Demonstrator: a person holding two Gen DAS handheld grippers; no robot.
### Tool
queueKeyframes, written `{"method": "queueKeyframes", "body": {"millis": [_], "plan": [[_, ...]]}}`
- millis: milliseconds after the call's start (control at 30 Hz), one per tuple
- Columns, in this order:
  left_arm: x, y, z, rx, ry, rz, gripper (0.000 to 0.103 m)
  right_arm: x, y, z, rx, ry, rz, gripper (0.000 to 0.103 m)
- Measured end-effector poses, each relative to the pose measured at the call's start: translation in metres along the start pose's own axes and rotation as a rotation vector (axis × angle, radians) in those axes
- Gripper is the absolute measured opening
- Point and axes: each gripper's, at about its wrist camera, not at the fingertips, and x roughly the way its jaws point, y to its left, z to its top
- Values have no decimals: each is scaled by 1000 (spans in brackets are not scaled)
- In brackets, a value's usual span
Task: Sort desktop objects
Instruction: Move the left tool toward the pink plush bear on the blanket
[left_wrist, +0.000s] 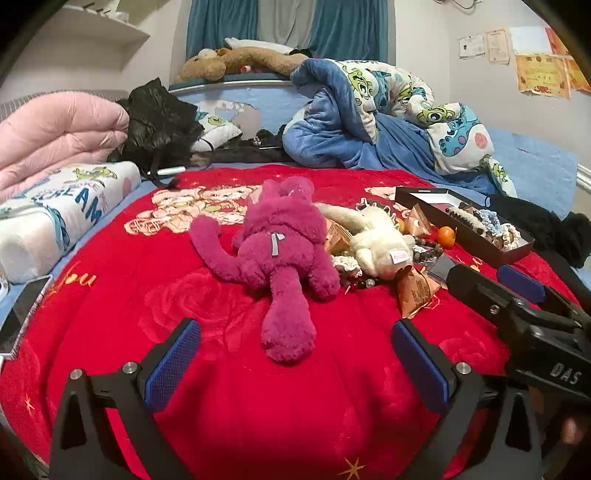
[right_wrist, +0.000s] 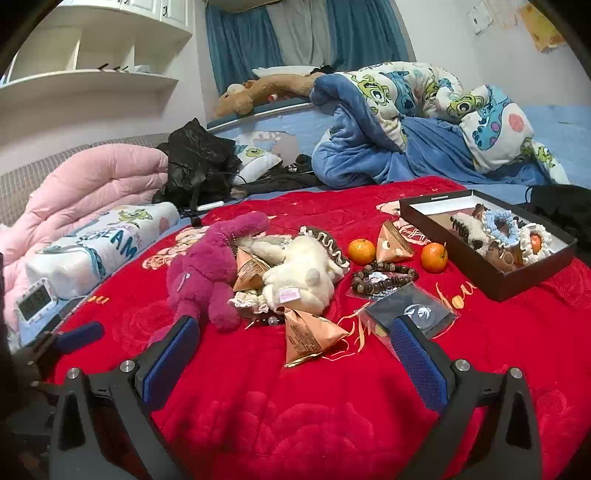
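Observation:
A magenta plush toy (left_wrist: 277, 251) lies face down on the red blanket (left_wrist: 229, 406), just ahead of my open, empty left gripper (left_wrist: 295, 354). A cream plush (left_wrist: 376, 236) lies to its right; both also show in the right wrist view, magenta plush (right_wrist: 207, 273) and cream plush (right_wrist: 303, 277). My right gripper (right_wrist: 295, 354) is open and empty, near an orange triangular packet (right_wrist: 306, 336). Two tangerines (right_wrist: 362, 251) (right_wrist: 434, 257), another packet (right_wrist: 391, 243), a bead bracelet (right_wrist: 384, 278) and a bagged dark item (right_wrist: 410, 314) lie around. A black box (right_wrist: 491, 288) holds scrunchies (right_wrist: 498, 225).
A white roll pillow (left_wrist: 59, 218), a pink quilt (left_wrist: 55, 129) and a phone (left_wrist: 22, 314) are at the left. A small clock (right_wrist: 35, 301) sits at the left edge. A blue cartoon duvet (right_wrist: 424, 118) and a black bag (right_wrist: 199, 158) lie behind. The right gripper's body (left_wrist: 517, 314) crosses the left wrist view.

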Motion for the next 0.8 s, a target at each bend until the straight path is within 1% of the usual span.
{"method": "queueKeyframes", "body": {"millis": [67,133,267,500,633,700,800], "plan": [[-1,-1,0,-3,-1,-6,103,0,-1,-1,6,7,22,103],[-2,-2,-1,11,-6,11,103,1,-2,-2,9,16,29,103],[-4,-3,-1,24,-10,25,103,4,-3,-3,15,34,-21,103],[-12,-2,-6,39,-17,28,103,7,-8,-5,20,77,-49,103],[-11,2,-10,27,-7,27,103,7,-9,-6,19,81,-55,103],[-9,5,-9,18,1,22,103,8,-9,-5,20,82,-44,103],[-2,7,-6,23,14,21,103,13,-9,1,27,112,-30,103]]}}
